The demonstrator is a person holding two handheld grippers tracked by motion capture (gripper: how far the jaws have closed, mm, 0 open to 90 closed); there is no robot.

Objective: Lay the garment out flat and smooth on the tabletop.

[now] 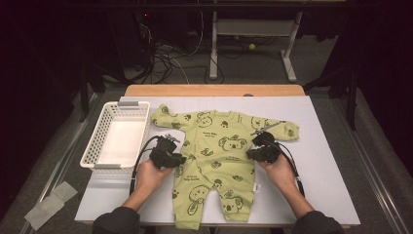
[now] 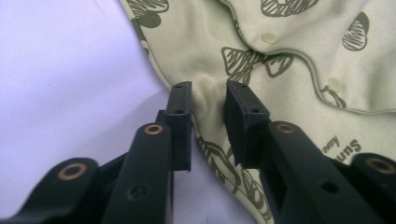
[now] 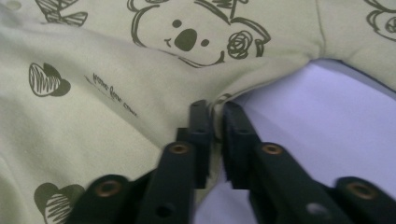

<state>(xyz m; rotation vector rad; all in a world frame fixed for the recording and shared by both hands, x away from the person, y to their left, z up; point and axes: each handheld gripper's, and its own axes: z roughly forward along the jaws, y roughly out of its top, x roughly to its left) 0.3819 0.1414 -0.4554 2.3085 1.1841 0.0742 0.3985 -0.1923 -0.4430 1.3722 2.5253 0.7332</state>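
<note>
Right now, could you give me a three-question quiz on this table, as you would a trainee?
1. True or false: the white basket holds folded clothes.
2. Which fingers have pinched the green baby romper's edge tighter: A, the left gripper's; B, the right gripper's?
3. What animal is printed on the romper?

Key: 1 false, nothing in it. 2 B; the left fingers have a fold between them with gaps. 3 koala.

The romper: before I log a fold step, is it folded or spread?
Spread: the romper lies flat on the table, both sleeves and legs out.
</note>
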